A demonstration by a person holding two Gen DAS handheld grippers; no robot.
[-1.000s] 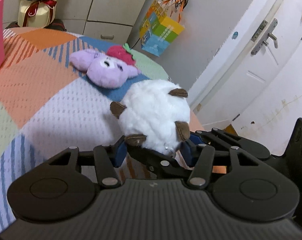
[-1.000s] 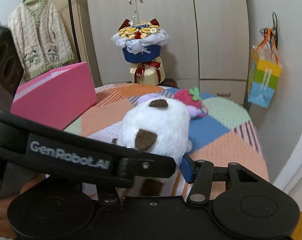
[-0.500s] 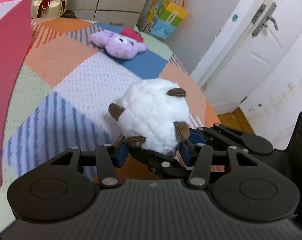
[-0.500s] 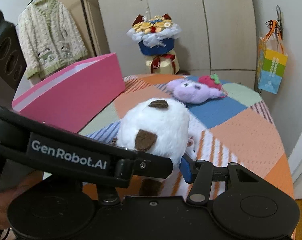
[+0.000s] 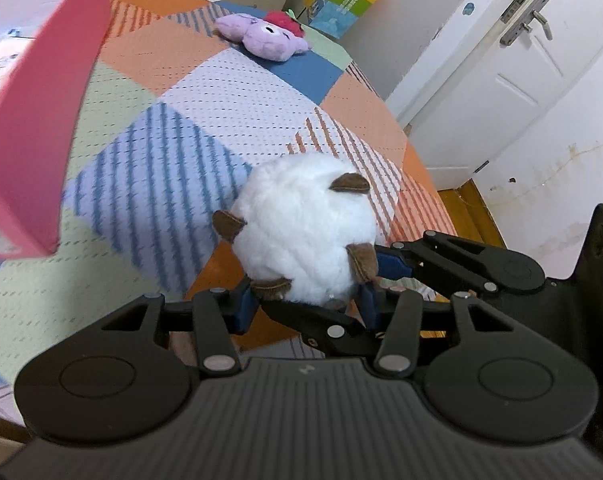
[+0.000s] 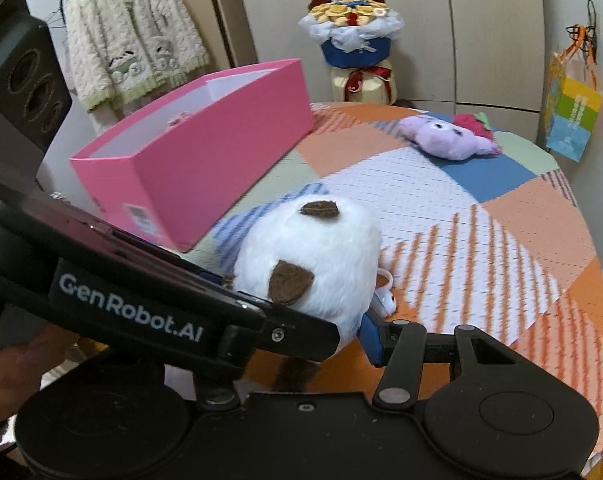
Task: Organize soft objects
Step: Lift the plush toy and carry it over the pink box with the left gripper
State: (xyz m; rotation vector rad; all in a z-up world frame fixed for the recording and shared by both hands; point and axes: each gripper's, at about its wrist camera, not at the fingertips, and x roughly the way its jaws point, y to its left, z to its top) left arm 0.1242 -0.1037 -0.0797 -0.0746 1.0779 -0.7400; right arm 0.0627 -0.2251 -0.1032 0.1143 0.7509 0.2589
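Both grippers, left point(image 5: 305, 304) and right point(image 6: 297, 320), are still squeezing the white toy point(image 5: 305, 232), now carrying it nearer the pink box point(image 6: 205, 152); the purple toy point(image 5: 265, 38) is staying behind.

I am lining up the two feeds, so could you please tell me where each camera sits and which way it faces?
Left wrist: sits on the left hand-held gripper, looking down over the white plush across the patchwork cover toward the white door; its own fingers and the right tool show.
Right wrist: sits on the right hand-held gripper, facing the pink box and wardrobe; the left tool and a hand show.
Shared: the white plush, purple plush, pink box, cover.
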